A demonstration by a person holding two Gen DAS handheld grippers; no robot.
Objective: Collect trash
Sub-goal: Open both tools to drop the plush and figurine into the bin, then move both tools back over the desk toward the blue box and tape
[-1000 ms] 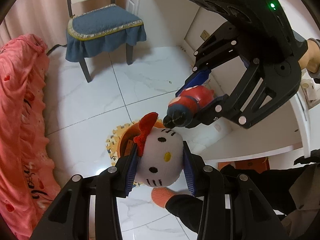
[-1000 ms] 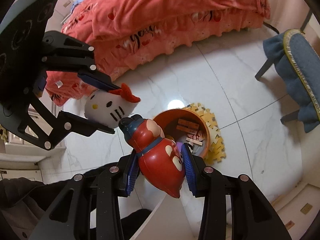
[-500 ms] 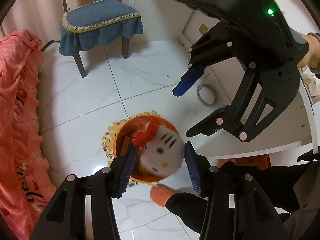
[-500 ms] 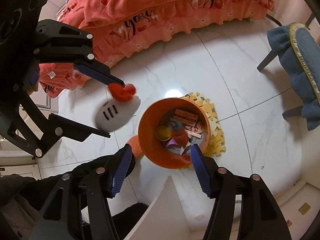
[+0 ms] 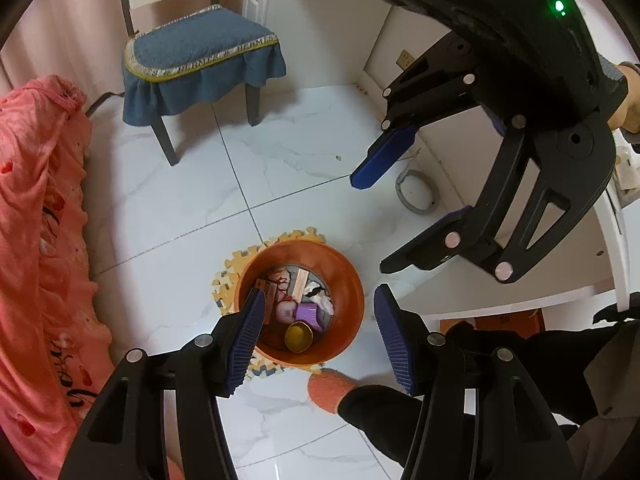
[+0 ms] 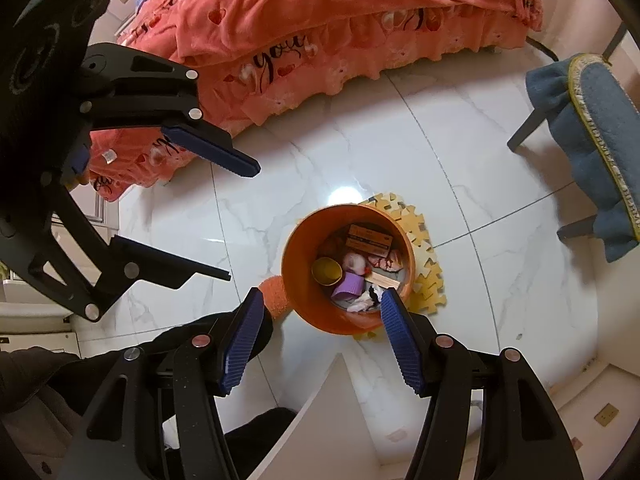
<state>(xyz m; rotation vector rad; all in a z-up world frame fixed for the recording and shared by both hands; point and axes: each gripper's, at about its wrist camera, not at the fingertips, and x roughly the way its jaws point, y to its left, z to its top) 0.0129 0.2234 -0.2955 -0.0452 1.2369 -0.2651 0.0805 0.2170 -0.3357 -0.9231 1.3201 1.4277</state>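
An orange bin (image 5: 352, 292) stands on a yellow foam mat (image 5: 224, 280) on the white tile floor, also in the right wrist view (image 6: 296, 256). It holds several pieces of trash: a yellow cup (image 5: 298, 336), a purple cup (image 5: 307, 314), brown boxes (image 6: 368, 236) and the white plush toy (image 6: 354, 262). My left gripper (image 5: 318, 328) is open and empty above the bin. My right gripper (image 6: 322, 334) is open and empty above it too, and shows in the left wrist view (image 5: 404, 216).
A chair with a blue cushion (image 5: 196, 60) stands at the back. A bed with a pink cover (image 6: 320, 24) runs along one side. A white desk edge (image 5: 520, 292) is near my right gripper. A foot in an orange sock (image 5: 328, 390) is beside the bin.
Both grippers opened. The red bottle-shaped toy and then the white plush toy dropped from them into the orange bin. Both grippers now hang empty above it.
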